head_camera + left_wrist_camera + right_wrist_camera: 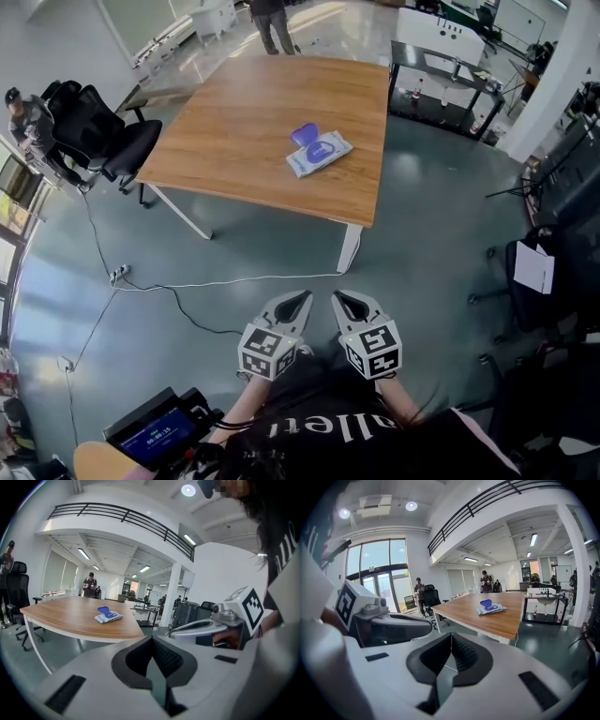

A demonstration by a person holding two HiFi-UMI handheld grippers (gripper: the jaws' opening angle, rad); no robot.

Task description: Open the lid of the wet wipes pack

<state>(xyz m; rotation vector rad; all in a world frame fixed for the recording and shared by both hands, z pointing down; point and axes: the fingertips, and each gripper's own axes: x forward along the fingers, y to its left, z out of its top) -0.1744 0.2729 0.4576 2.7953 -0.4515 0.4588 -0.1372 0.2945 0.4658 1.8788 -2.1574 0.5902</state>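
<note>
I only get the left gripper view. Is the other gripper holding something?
Observer: No. In the right gripper view, the right gripper has its jaws together, with nothing between them.
Operator: Is there anything on the floor in front of the table?
Observer: Yes. The head view shows a white cable lying on the floor between the grippers and the table.
Operator: Anything down near the person's side?
Observer: The head view shows a black device with a lit blue screen, low on the person's left.
</note>
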